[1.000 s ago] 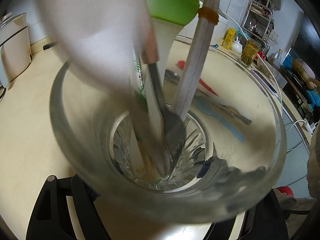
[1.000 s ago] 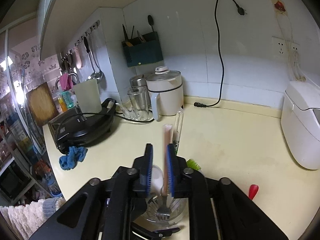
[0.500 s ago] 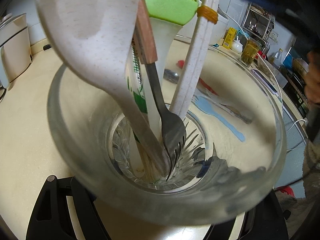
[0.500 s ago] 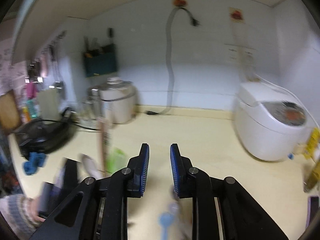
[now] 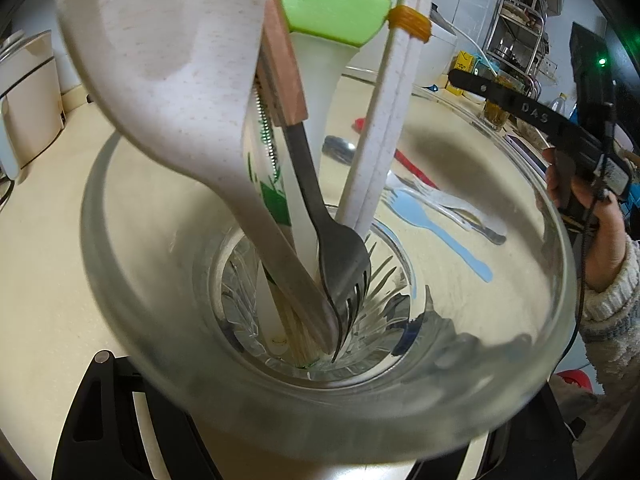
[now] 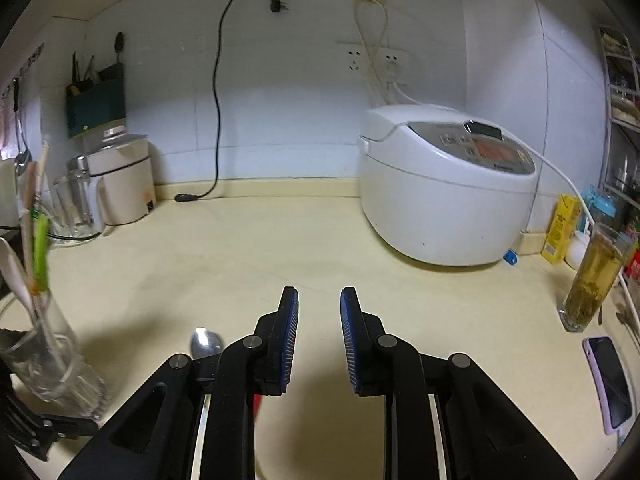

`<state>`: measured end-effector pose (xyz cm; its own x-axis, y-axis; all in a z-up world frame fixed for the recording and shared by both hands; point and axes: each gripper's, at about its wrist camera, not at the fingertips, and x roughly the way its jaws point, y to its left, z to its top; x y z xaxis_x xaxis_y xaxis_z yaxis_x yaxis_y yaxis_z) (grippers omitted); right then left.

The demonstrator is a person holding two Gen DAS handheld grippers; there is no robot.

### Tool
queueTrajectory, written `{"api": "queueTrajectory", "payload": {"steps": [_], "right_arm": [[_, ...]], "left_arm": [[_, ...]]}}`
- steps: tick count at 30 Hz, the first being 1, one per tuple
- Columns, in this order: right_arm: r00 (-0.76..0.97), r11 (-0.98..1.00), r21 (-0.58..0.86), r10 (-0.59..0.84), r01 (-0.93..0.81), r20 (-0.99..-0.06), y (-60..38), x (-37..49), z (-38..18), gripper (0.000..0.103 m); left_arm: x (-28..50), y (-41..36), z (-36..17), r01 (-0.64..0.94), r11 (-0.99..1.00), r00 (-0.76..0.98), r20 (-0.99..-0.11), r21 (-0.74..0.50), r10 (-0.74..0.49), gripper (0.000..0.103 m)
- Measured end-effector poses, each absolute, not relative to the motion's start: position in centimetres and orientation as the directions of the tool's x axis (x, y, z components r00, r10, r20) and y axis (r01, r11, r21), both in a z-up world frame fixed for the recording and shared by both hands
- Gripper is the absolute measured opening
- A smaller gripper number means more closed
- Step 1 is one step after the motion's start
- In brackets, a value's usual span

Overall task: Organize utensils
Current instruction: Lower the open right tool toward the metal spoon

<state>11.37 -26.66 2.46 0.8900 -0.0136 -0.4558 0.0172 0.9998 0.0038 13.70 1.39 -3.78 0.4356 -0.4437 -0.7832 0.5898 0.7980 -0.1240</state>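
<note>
The glass (image 5: 304,412) holding a fork (image 5: 340,264), spoon (image 5: 172,80), brush (image 5: 332,8) and chopsticks (image 5: 384,136) sits clamped in the left gripper (image 6: 44,424). Beyond it, a blue spoon (image 5: 436,228) lies on the counter (image 6: 280,248). The right gripper (image 6: 319,312) hangs over the counter, parted and empty; its jaws have just been opening.

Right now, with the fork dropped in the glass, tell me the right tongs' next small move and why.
Probably lower the right tongs onto one of the utensils lying on the counter, likely the steel spoon just to their left. Their jaws stand apart with nothing between them, the fork already sits in the glass, and the blue spoon also lies loose.
</note>
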Motion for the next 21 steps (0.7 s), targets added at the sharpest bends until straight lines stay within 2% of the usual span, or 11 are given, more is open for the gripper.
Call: {"api": "queueTrajectory", "payload": {"steps": [11, 15, 21], "right_arm": [[0.889, 1.000, 0.030, 0.007, 0.008, -0.458, -27.17, 11.53, 1.63, 0.028], [0.888, 0.999, 0.039, 0.005, 0.014, -0.459, -27.35, 11.56, 1.64, 0.038], [0.886, 1.000, 0.003, -0.007, 0.009, -0.464, -26.68, 11.68, 1.64, 0.041]], "left_arm": [[13.66, 0.83, -3.94, 0.590, 0.799, 0.438, -0.784, -0.118, -0.439, 0.083], [13.75, 0.76, -4.01, 0.590, 0.799, 0.438, -0.784, -0.119, -0.440, 0.083], [13.81, 1.47, -3.94, 0.585, 0.800, 0.436, -0.781, -0.131, -0.447, 0.083]]}}
